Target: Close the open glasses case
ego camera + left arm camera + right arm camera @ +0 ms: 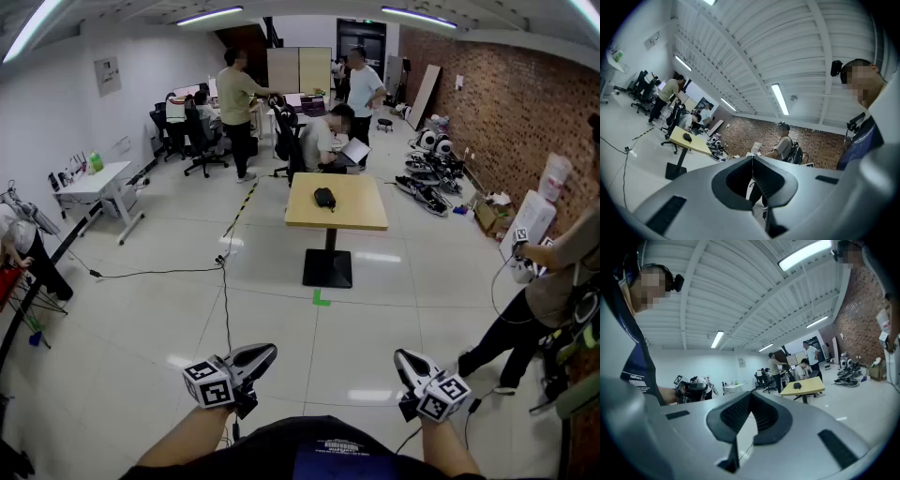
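Note:
The black glasses case [324, 198] lies on a square wooden table [361, 214] well ahead of me in the middle of the room; at this distance I cannot tell whether it is open. It shows small in the left gripper view [687, 137] and in the right gripper view [797, 386]. My left gripper [268, 352] and right gripper [401, 356] are held low by my body, far short of the table, pointing forward. Both are shut, with nothing between the jaws [753, 157] [751, 393].
A person [553, 281] holding grippers stands at the right. Someone sits behind the table [328, 141], and others stand further back. A black cable [225, 281] runs over the tiled floor, with green tape [321, 299] by the table's base. A white desk [94, 183] stands left.

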### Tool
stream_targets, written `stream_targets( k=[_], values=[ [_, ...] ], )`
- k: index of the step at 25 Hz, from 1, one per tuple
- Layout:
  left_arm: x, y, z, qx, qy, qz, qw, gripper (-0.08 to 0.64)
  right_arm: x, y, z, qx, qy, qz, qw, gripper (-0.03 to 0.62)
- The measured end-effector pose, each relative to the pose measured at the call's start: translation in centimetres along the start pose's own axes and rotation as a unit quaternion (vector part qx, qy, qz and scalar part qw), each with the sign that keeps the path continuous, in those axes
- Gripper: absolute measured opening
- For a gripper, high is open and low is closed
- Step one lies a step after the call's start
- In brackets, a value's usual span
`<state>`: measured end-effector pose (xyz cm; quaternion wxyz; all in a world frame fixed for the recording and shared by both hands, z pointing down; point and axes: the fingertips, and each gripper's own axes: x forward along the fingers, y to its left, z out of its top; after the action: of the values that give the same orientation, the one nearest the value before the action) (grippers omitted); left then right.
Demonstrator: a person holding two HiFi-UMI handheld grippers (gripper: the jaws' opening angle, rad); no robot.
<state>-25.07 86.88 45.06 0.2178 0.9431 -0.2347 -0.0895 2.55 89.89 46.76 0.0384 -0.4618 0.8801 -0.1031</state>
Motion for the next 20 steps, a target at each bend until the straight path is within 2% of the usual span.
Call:
stream_targets(
  k=[3,7,12,16,20],
  values=[
    [2.2,-0.7,0.0,-0.001,-0.001,0.006,1.0000,0.003,-1.7,-1.8,0.1,-0.021,0.008,0.001,1.000,-0.011],
    [4.7,-1.3,-0.4,-0.006,-0.005,0.010,0.9999,0.003,-3.1,-3.6,0.7,-0.022,0.013,0.002,1.000,-0.011],
    [7.1,-0.8,-0.8,-0.008,0.004,0.004,1.0000,0.003,-1.9,-5.7,1.8,-0.022,0.009,0.011,1.000,-0.007],
    [7.9,1.6,-0.2,-0.007,0.006,0.006,0.9999,0.005,1.2,-6.7,1.9,-0.023,0.014,0.021,0.999,-0.001],
    [8.3,6.5,1.1,-0.016,-0.001,0.007,0.9998,0.005,6.3,-7.8,1.7,-0.025,0.023,0.023,0.999,0.005]
  ],
)
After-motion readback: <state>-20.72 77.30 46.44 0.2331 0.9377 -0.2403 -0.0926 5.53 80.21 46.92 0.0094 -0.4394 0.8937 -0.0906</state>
